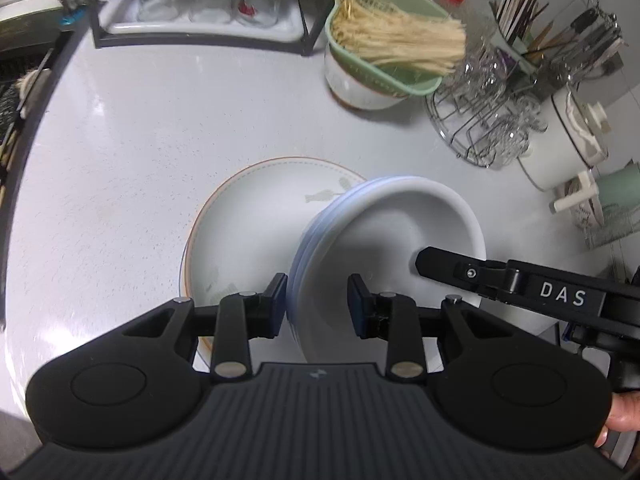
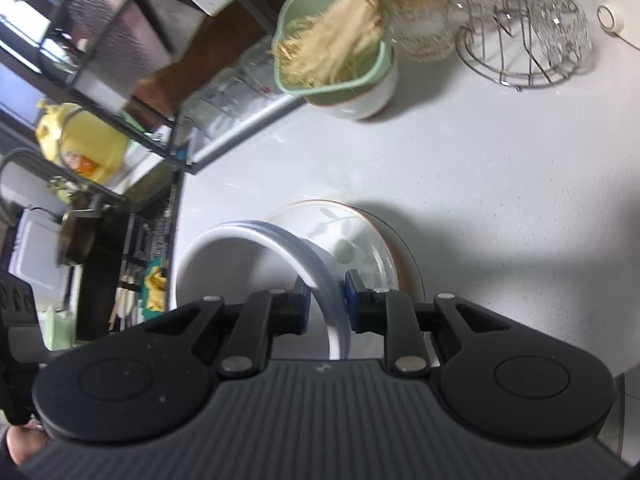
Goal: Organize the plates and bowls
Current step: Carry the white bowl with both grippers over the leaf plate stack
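A stack of white bowls [image 1: 384, 240] hangs tilted just above a wide plate [image 1: 256, 208] that has an orange rim and a green leaf print and lies on the white counter. My left gripper [image 1: 318, 304] is shut on the stack's near rim, one pad inside and one outside. My right gripper [image 2: 327, 304] is shut on the opposite rim of the same stack of white bowls [image 2: 240, 264], and its black finger [image 1: 460, 272] reaches into the top bowl from the right. In the right wrist view the plate [image 2: 360, 240] lies behind and under the stack.
A green colander of pale strands [image 1: 384, 40] sits on a white bowl at the back. To its right stand a wire rack of glasses [image 1: 492, 120], a utensil holder [image 1: 516, 20] and a white pot [image 1: 568, 136]. A black shelf with glasses on a tray [image 1: 208, 4] stands at back left. The sink [image 2: 40, 240] lies beyond the counter edge.
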A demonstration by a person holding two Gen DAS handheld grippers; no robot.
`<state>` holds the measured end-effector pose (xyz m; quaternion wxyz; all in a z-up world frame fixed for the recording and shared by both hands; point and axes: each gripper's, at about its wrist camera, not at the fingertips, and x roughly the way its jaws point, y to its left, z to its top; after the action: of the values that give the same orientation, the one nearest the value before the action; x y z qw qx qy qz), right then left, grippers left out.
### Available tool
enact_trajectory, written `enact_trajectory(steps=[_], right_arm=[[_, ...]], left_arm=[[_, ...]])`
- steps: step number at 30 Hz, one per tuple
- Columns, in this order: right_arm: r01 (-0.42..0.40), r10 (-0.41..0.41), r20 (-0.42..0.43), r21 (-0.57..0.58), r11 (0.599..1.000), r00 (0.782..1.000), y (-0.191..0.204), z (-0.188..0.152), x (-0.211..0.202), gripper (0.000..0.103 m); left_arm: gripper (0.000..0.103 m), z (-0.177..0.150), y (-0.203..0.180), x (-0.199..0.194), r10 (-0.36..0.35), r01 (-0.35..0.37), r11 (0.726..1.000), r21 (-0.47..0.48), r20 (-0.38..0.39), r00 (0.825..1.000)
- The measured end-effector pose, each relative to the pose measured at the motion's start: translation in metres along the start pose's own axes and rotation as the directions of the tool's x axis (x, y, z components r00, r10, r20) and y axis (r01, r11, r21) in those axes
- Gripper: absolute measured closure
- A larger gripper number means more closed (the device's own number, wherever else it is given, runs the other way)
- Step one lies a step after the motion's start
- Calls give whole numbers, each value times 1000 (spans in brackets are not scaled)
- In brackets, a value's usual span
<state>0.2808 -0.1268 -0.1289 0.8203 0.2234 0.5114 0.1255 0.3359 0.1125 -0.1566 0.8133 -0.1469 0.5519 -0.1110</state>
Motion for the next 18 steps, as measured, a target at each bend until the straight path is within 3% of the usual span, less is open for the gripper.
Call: enact_trajectory(steps=[9, 18], right_arm=[[106, -104, -23, 76, 991, 994, 5, -6, 33, 81], [157, -156, -17, 121, 980, 988, 7, -11, 48, 81]], left_arm=[[67, 20, 19, 32, -24, 29, 998, 58, -90, 996], [67, 34, 28, 37, -81, 91, 992, 86, -119, 990]])
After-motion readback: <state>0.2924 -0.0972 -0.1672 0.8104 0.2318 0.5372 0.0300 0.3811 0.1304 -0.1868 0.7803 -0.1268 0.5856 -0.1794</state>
